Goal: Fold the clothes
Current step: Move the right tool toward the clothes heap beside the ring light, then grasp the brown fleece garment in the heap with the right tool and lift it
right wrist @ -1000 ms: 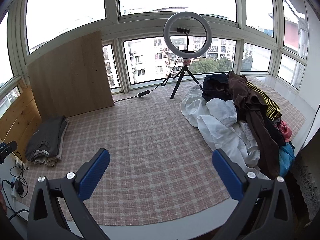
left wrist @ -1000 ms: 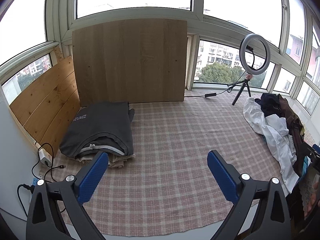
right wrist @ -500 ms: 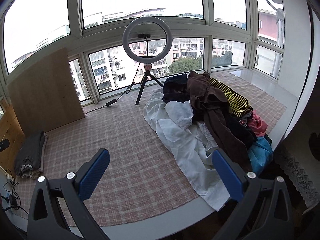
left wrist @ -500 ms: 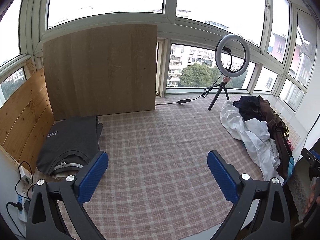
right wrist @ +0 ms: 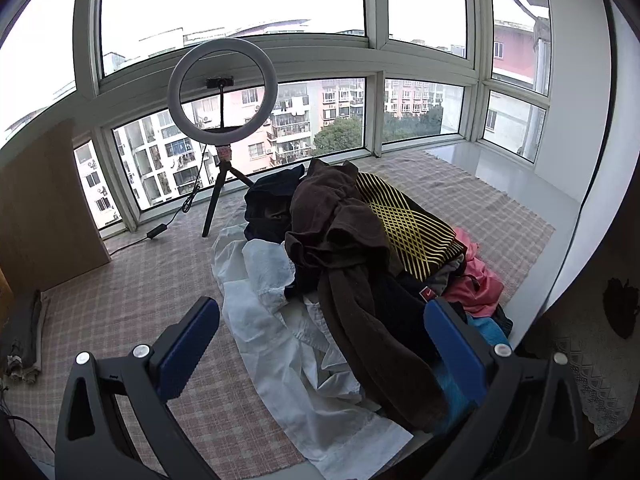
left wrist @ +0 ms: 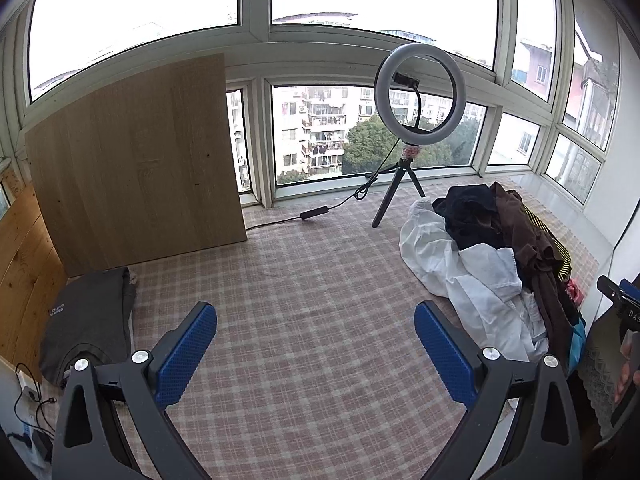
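Note:
A heap of unfolded clothes [right wrist: 360, 248] lies on the right of the checked cloth [left wrist: 304, 320]: a white garment [right wrist: 280, 336], a brown one [right wrist: 352, 280], a black-and-yellow one [right wrist: 404, 224] and a pink one [right wrist: 476, 284]. The heap also shows in the left wrist view [left wrist: 492, 264]. A folded dark grey garment [left wrist: 88, 320] lies at the left on a small stack. My left gripper [left wrist: 316, 340] is open and empty above the cloth's middle. My right gripper [right wrist: 320, 336] is open and empty just in front of the heap.
A ring light on a tripod [left wrist: 416, 128] stands at the back by the windows, its cable [left wrist: 320, 212] running left. A wooden board [left wrist: 136, 168] leans at the back left. Plugs and cables [left wrist: 32, 404] lie at the near left edge.
Both grippers have swung to the right. The clothes heap has come closer in the right wrist view and the folded stack has slid to the left edge.

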